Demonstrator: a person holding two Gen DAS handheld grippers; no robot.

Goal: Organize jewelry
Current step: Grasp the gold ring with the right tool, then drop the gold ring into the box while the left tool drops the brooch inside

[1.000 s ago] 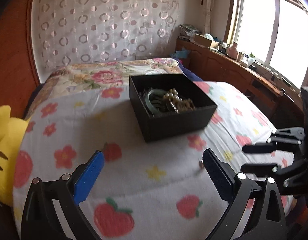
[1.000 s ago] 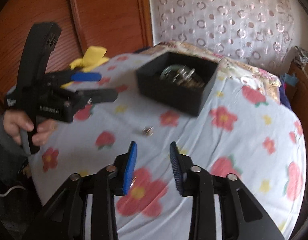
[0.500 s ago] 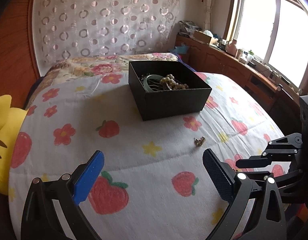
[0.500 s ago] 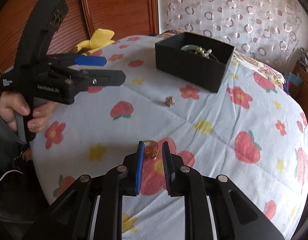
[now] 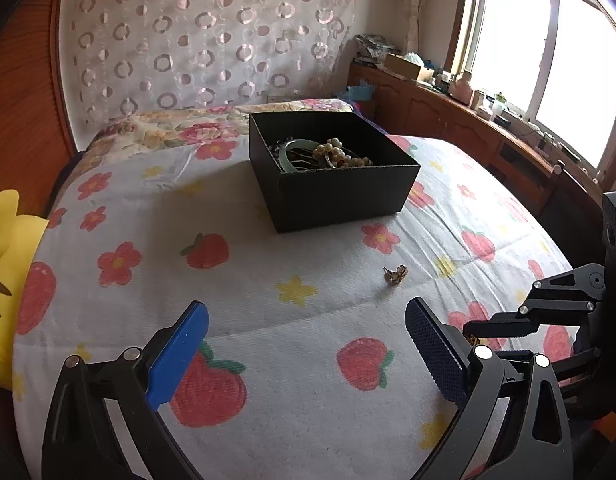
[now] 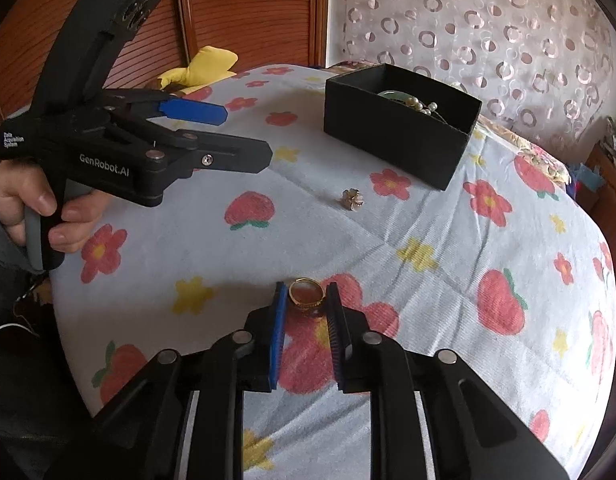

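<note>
Both of my tongs hang over the bed, pointing down at the flowered cover. Nearest to me, my right gripper has its two pads drawn in close around a gold ring. Its jaws have just been closing, with the ring between them. The ring lies on a red flower print, and the pads sit against its sides or just beside them; I cannot tell if they press it yet. To the left, my left gripper hovers above the cover with its jaws spread wide and nothing between them, my left hand wrapped around its grey handle.

A little farther out, between the ring and the box, a small gold flower-shaped piece lies alone on the cover. Beyond it stands the black box, open at the top, holding a pale green bangle and a string of pearly beads in a tangle. At the far left edge a yellow plush toy rests against the wooden headboard.
</note>
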